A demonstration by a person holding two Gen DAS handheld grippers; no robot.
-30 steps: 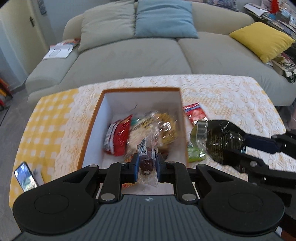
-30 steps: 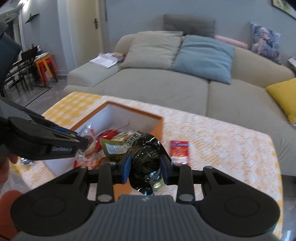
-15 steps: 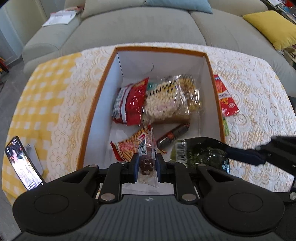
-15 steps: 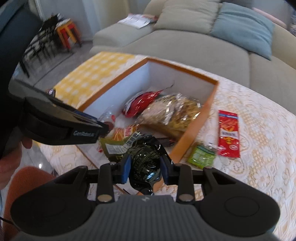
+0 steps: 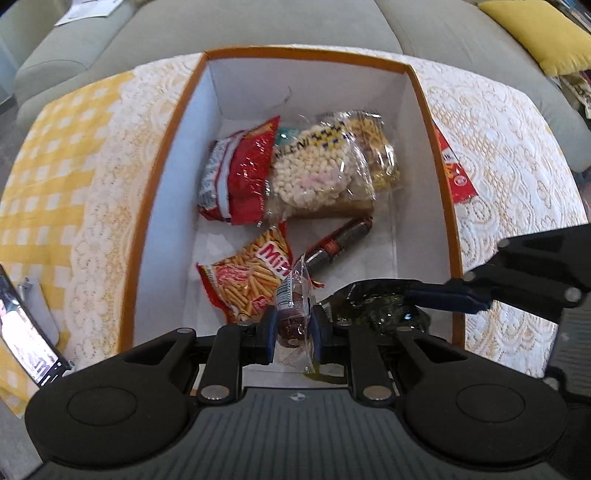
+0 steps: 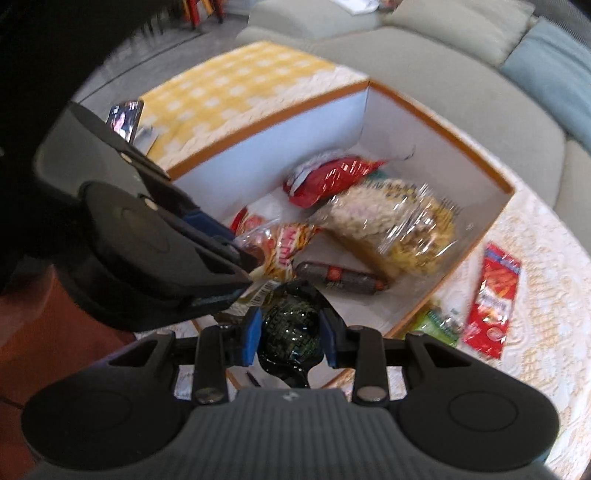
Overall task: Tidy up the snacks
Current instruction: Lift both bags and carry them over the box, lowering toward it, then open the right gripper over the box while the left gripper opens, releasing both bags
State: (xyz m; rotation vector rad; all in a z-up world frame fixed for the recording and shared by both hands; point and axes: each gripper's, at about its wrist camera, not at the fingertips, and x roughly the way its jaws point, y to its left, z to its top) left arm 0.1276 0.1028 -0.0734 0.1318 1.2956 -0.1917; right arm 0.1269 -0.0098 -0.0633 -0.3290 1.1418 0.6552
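An orange-rimmed white box [image 5: 436,122] [image 6: 476,151] holds several snacks: a red bag [image 5: 243,173], a clear puffed-snack bag [image 5: 317,173], an orange stick-snack bag [image 5: 247,280] and a dark bar [image 5: 338,245]. My left gripper [image 5: 293,326] is shut on a small clear-wrapped brown snack [image 5: 293,306] over the box's near end. My right gripper [image 6: 289,336] is shut on a dark glossy snack bag [image 6: 290,332], also over the near end, just right of the left gripper. The dark bag also shows in the left wrist view [image 5: 384,306].
A red snack packet [image 6: 493,299] and a green packet [image 6: 437,323] lie on the lace cloth right of the box. A phone [image 5: 27,332] lies at the table's left edge. A sofa [image 5: 258,22] stands behind.
Both grippers have moved forward and tilted down over the box with their snacks still held. The dark bag has come in over the box's near right corner.
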